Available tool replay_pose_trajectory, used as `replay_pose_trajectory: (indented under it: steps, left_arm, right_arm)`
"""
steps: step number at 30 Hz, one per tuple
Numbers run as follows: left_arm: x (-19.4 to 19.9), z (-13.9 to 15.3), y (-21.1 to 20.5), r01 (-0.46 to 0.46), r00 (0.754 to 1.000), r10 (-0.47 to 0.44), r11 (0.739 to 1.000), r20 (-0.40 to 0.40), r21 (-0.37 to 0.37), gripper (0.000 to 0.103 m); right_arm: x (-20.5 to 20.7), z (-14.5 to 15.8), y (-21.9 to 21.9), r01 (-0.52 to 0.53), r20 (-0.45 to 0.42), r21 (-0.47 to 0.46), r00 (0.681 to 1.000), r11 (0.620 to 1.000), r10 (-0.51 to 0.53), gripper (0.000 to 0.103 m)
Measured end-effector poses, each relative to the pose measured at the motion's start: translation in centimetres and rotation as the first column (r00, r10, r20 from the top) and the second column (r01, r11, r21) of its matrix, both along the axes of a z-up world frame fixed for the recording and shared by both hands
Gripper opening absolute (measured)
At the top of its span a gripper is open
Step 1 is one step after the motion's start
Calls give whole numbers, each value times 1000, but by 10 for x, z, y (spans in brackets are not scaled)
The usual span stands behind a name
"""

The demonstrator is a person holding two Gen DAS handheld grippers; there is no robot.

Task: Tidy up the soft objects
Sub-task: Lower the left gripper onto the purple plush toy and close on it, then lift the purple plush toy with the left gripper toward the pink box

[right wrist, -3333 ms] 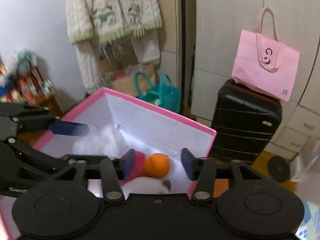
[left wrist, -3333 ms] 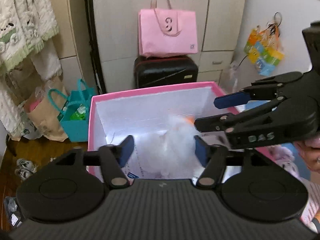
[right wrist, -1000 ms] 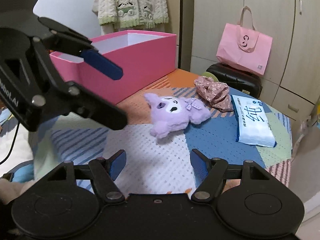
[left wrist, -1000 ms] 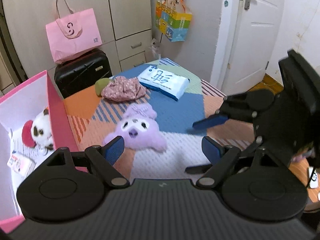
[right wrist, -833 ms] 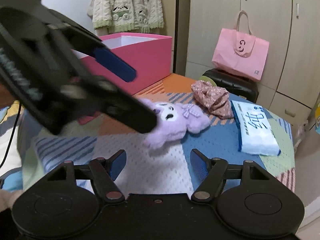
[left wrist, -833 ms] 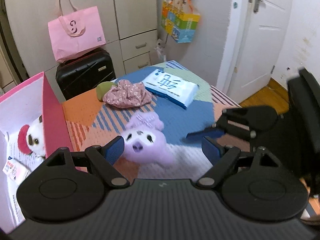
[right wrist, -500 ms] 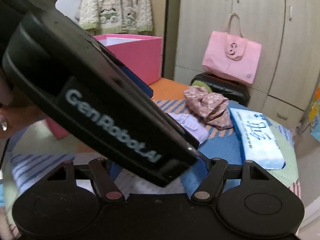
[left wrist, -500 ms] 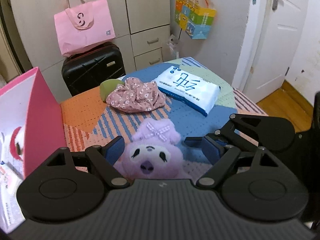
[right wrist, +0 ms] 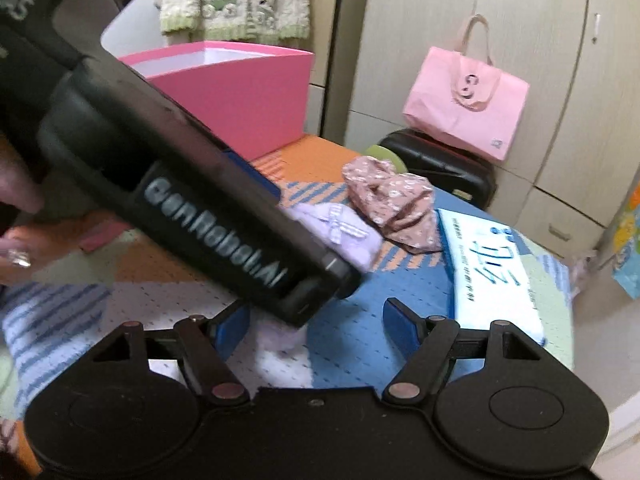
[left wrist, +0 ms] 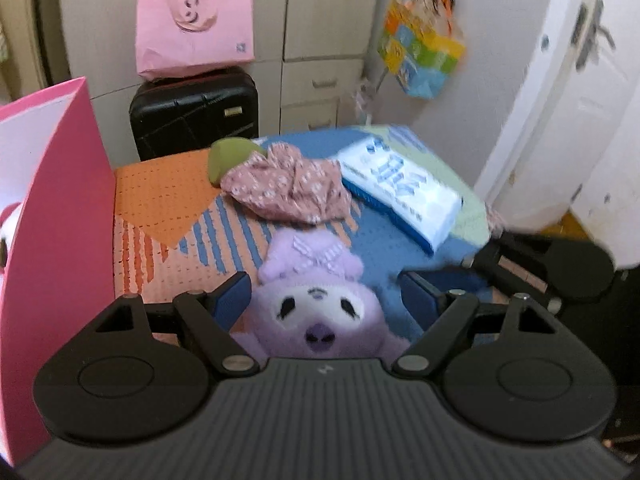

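Note:
A purple plush toy (left wrist: 316, 304) with a bow lies on the patchwork table cover. My left gripper (left wrist: 326, 300) is open, its blue pads on either side of the plush head, apart from it. My right gripper (right wrist: 316, 326) is open just right of the plush; the left gripper's body hides most of the plush (right wrist: 340, 232) in the right wrist view. A pink floral cloth (left wrist: 288, 188) and a green soft object (left wrist: 230, 154) lie behind the plush. The pink box (left wrist: 56, 208) stands at the left.
A blue-and-white tissue pack (left wrist: 400, 190) lies at the right of the table. A black suitcase (left wrist: 192, 116) with a pink tote bag (left wrist: 194, 26) stands behind the table. A white door (left wrist: 576, 92) is at the right.
Both grippers left the pink box and swung over the table. My left gripper came down and forward until its open pads flank the purple plush. The right gripper moved beside it.

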State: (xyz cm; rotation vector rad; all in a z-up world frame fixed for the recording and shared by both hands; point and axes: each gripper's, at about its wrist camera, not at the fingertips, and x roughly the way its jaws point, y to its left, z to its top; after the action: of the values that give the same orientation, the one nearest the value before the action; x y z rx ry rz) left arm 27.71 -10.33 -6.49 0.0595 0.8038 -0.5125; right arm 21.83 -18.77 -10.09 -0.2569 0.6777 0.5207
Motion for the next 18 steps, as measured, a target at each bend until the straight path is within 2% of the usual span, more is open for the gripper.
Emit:
replay_pose_trajectory:
  steps: [2, 5, 11, 14, 18]
  left_arm:
    - [3, -3, 2, -9, 1000, 9, 1000, -21, -14, 77]
    - [6, -10, 2, -29, 998, 29, 1000, -60, 3, 72]
    - [4, -15, 4, -31, 996, 27, 999, -90, -41, 72]
    - [-1, -16, 0, -18, 996, 14, 999, -85, -44, 69]
    - [-7, -16, -2, 1, 997, -4, 999, -78, -47, 66]
  right_arm:
    - [2, -2, 2, -6, -18, 24, 1000, 1000, 6, 78]
    - [7, -4, 8, -8, -21, 32, 1000, 999, 9, 79]
    - [13, -8, 8, -9, -18, 56, 1000, 998, 10, 79]
    - [6, -6, 7, -20, -18, 71, 1000, 997, 22, 71]
    - [5, -8, 6, -8, -13, 77, 1000, 997, 9, 67]
